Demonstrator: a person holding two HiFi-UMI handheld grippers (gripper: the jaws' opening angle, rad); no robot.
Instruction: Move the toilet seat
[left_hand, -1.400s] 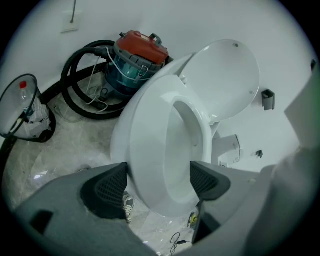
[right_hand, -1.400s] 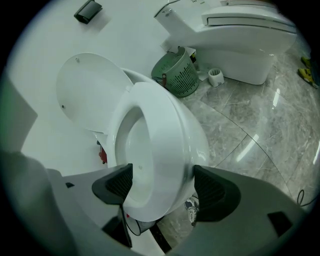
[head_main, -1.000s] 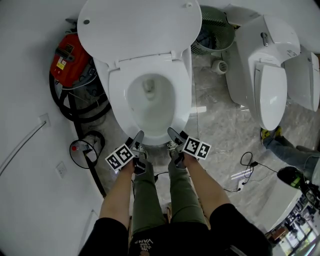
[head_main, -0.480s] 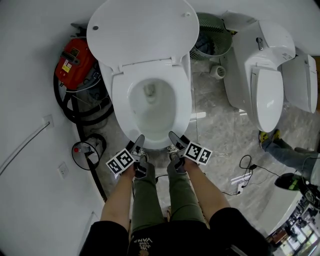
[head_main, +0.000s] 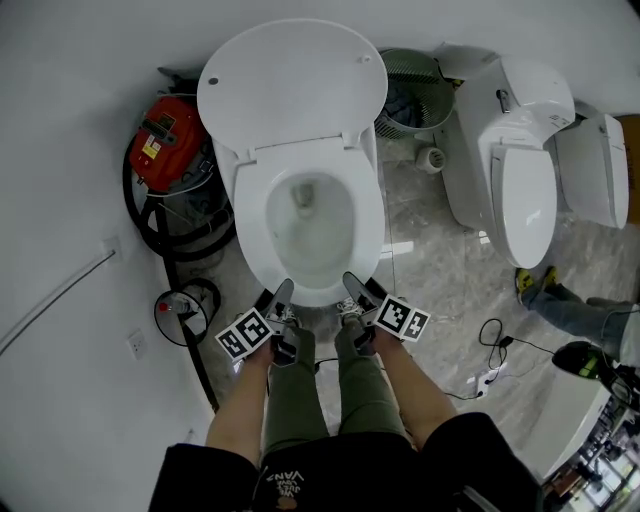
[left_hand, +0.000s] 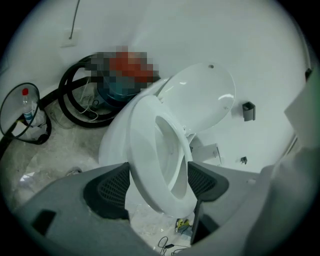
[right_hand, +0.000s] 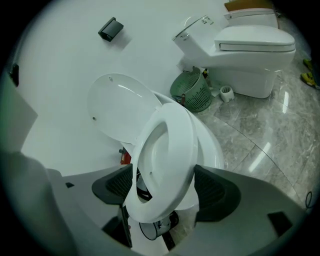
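A white oval plastic toilet seat (head_main: 372, 218) lies flat on the rim of a white ceramic toilet bowl (head_main: 232, 190) in the upper middle of the head view. The round white lid (head_main: 292, 85) stands raised behind it against the white wall. The left gripper (head_main: 279, 296) and the right gripper (head_main: 352, 287) sit side by side at the front edge of the bowl, just below centre. The black-and-white marker cubes (head_main: 243, 333) ride on each of them, above the person's green trouser legs (head_main: 335, 400). In the left gripper view the left gripper (left_hand: 156, 185) has its jaws spread wide. Its dark ribbed pads (left_hand: 107, 192) frame the front curve of the seat (left_hand: 142, 150) without closing on it, and the lid (left_hand: 205, 97) shows beyond. The right gripper view gives the same picture: the right gripper (right_hand: 162, 187) has its jaws apart, the seat (right_hand: 182, 145) shows between them unclamped, and the lid (right_hand: 117, 107) is behind. Whether the tips touch the rim cannot be told. At the left of the head view a red machine (head_main: 165, 140) with a coiled black hose (head_main: 150, 225) stands beside the bowl. A green wire basket (head_main: 410, 95) sits at the upper right. Further right on the grey marbled floor (head_main: 440, 260) stands a second white toilet (head_main: 520, 180) with its lid shut.
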